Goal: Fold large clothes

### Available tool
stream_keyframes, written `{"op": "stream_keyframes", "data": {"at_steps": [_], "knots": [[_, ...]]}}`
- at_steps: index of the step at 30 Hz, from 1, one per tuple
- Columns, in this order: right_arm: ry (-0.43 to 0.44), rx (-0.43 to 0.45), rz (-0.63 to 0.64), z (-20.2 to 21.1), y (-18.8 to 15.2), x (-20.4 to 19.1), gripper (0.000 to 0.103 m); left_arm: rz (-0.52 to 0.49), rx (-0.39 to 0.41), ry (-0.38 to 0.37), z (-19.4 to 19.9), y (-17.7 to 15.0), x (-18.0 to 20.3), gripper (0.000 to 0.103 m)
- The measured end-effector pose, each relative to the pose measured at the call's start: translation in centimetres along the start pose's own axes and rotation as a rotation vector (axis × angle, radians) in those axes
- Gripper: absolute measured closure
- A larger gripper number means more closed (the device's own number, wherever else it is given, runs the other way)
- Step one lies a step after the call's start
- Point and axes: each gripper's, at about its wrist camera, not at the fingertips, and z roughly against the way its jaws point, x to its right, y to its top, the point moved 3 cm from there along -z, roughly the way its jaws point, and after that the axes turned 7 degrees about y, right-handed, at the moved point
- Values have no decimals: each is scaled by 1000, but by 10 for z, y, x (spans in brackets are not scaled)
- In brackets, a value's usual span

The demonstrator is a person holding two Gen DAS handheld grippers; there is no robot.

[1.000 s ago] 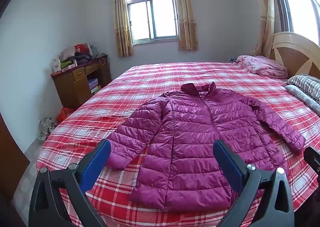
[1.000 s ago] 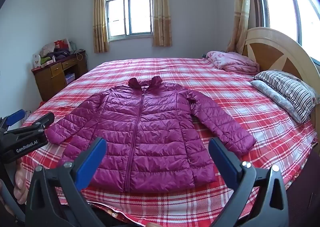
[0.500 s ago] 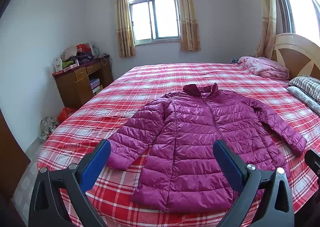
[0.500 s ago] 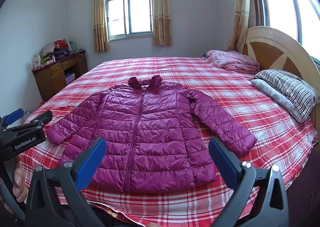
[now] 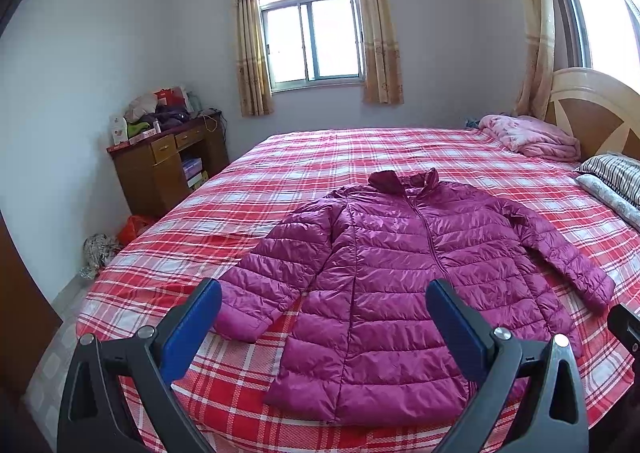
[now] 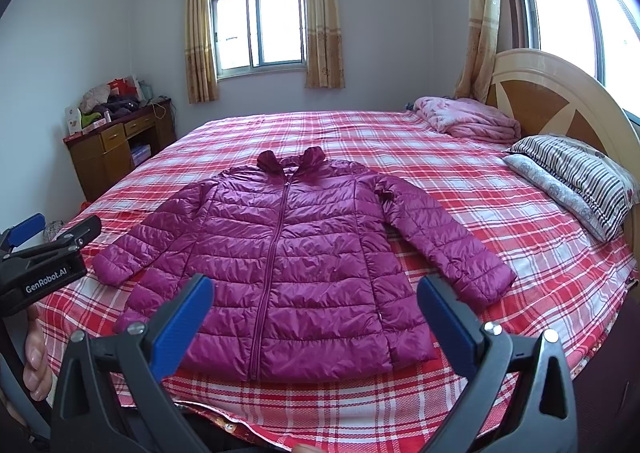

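Magenta puffer jacket (image 5: 404, 277) lies flat and face-up on the red plaid bed (image 5: 320, 157), zipped, collar at 12 o'clock, hem at 6 near the bed's front edge, both sleeves spread out to 8 and 4. Left gripper (image 5: 324, 313) hangs above the near edge of the bed, fingers spread wide, blue pads (image 5: 192, 329) clear of the fabric, nothing held. In its view the jacket's left cuff sits just beyond the left pad, about 8 o'clock. Right gripper (image 6: 314, 311) same state: wide open, empty, centred over the hem at 6 o'clock, zipper line running up between the pads. In the right wrist view the left gripper shows at 9 o'clock, with a hand (image 6: 36, 365) on its grip at 8. Striped pillow (image 6: 580, 177) at 3 o'clock, folded pink blanket (image 6: 464, 117) at 1, both well apart from the jacket. Wooden desk (image 6: 112, 149) with clutter at 10, off the bed.
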Motion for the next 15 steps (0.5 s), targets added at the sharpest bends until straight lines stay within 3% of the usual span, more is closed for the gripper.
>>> {"op": "stream_keyframes", "data": {"at_steps": [15], "knots": [[1,-2,0,-1,-1,0,0,0,9,5,2,0,1,1]]}}
